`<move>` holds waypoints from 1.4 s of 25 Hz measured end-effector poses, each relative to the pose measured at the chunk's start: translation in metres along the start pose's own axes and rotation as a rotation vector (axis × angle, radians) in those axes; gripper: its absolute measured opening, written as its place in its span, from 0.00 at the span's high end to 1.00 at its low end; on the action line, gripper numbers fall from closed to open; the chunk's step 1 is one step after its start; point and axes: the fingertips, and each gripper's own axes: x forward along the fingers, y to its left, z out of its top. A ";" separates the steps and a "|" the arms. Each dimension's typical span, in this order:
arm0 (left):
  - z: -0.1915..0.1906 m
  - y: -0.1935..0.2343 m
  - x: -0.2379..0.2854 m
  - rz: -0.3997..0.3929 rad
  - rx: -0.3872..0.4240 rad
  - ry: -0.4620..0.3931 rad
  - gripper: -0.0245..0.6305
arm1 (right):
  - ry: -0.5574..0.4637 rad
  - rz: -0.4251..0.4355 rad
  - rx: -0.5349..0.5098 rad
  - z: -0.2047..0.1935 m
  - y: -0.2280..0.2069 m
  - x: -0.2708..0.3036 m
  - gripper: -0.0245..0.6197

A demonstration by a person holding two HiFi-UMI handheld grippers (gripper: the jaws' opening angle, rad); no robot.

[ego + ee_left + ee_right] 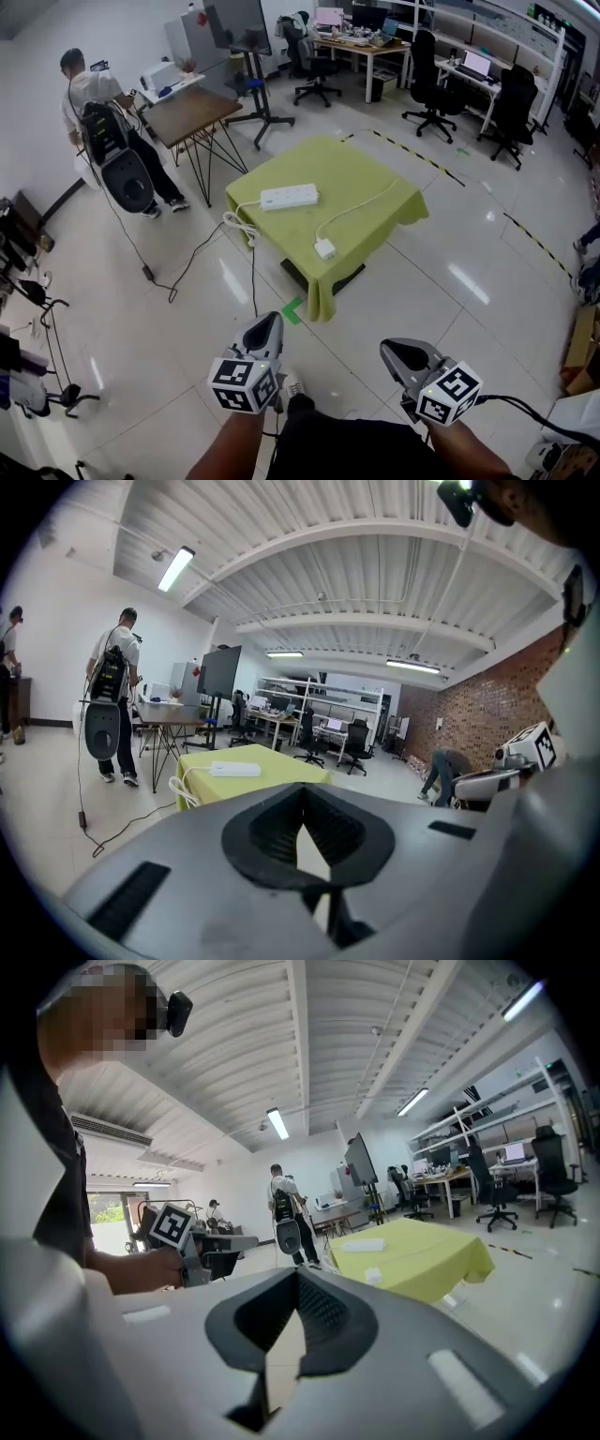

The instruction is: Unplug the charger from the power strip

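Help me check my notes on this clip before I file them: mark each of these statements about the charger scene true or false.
1. The power strip lies on the table with the yellow-green cloth. True.
2. The right gripper holds the charger. False: its jaws are shut on nothing, and the charger lies on the cloth near the table's front edge.
3. The left gripper and the right gripper are both short of the table, over the floor. True.
4. The charger sits plugged into the power strip. False: it lies apart from the strip, with bare cloth between them.
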 end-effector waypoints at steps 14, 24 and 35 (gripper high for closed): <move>0.001 -0.026 -0.021 -0.001 0.075 0.006 0.95 | -0.007 0.034 -0.036 -0.006 0.016 -0.010 0.96; 0.006 -0.028 -0.018 -0.014 0.084 0.007 0.95 | -0.005 0.033 -0.042 -0.003 0.018 -0.006 0.96; 0.001 -0.032 -0.014 -0.016 0.083 0.010 0.95 | 0.007 0.037 -0.045 -0.010 0.016 -0.006 0.96</move>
